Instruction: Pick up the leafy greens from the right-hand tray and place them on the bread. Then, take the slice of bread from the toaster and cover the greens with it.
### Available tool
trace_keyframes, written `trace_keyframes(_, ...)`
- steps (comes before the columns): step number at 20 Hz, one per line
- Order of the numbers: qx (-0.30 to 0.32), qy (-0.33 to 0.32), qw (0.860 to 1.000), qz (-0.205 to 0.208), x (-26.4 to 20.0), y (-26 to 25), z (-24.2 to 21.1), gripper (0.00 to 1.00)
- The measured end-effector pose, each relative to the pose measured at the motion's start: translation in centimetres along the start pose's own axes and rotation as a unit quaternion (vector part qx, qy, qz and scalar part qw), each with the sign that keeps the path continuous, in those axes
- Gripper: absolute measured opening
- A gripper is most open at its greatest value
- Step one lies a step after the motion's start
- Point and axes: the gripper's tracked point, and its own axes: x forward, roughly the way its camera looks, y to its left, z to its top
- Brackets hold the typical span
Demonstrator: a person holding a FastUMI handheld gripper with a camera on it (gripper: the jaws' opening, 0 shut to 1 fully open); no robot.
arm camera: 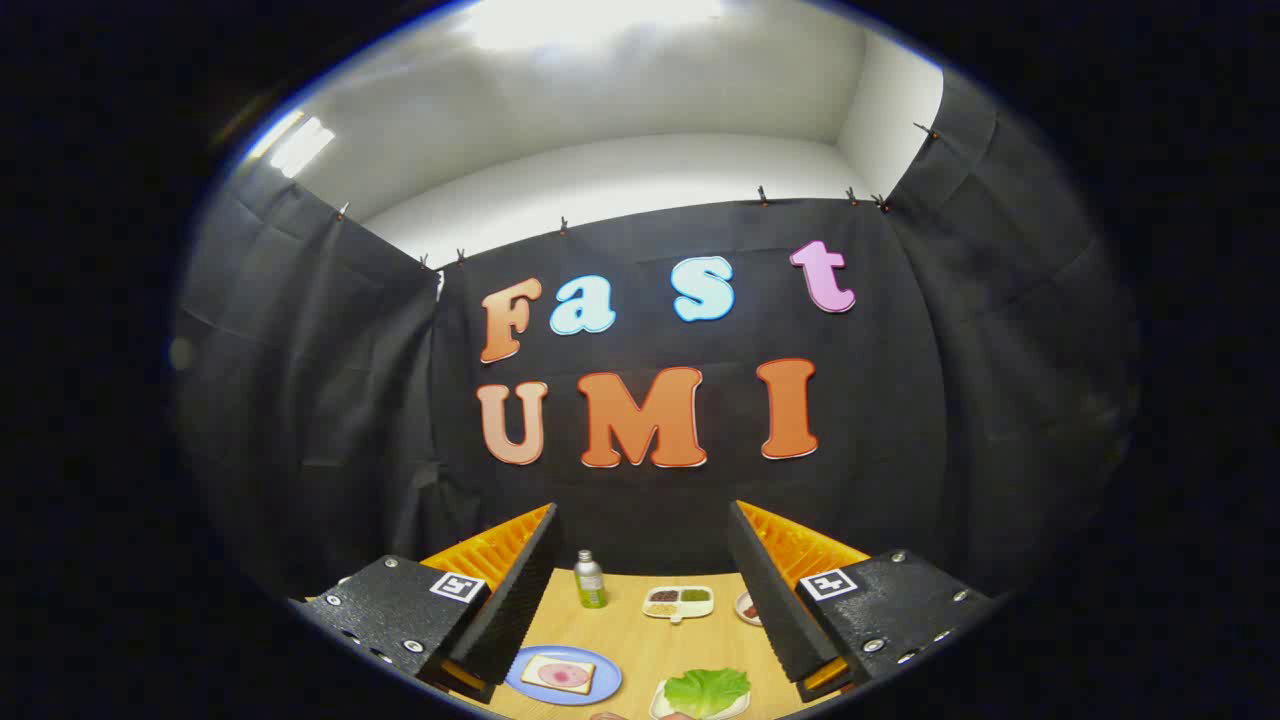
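Here, in the gripper view, the gripper (pixel 645 590) is held above a wooden table (pixel 640 640), its two black ribbed fingers spread wide apart with nothing between them. The left finger (pixel 515 600) and the right finger (pixel 775 600) frame a broad strip of the tabletop, and the space between them is free of any object at finger height.

The far edge of the table is met by the black cloth wall. Along that far edge a small bottle (pixel 589 579) with a green label stands upright, nearer the left finger. Just beside it, toward the right finger, a white divided dish (pixel 679 601) with dark, green and pale fillings is seen. A small round dish (pixel 747 607) is partly hidden behind the right finger.

Closer in, a blue plate (pixel 600 688) is placed near the left finger, and on it a slice of bread (pixel 558 674) with a pink round of meat on top is laid flat. Near the right finger, a white tray (pixel 662 707) carries the leafy greens (pixel 707 690), which lie low between the fingers and below their tips. Bare wood is left between the plate and the tray, and more bare wood between these and the dishes at the far edge. The greens are untouched by either finger.
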Motion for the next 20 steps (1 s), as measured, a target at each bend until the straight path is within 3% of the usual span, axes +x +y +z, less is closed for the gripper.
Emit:
trace_keyframes(6, -0.015, -0.009, 1.0, -0.012, -0.3, -0.9, 0.8, 0.98)
trace_keyframes(12, -0.002, 0.006, 1.0, 0.029, -0.8, 0.6, 0.3, 0.98)
trace_keyframes(20, -0.02, -0.014, 0.999, 0.038, -1.3, 1.0, 0.5, 0.98)
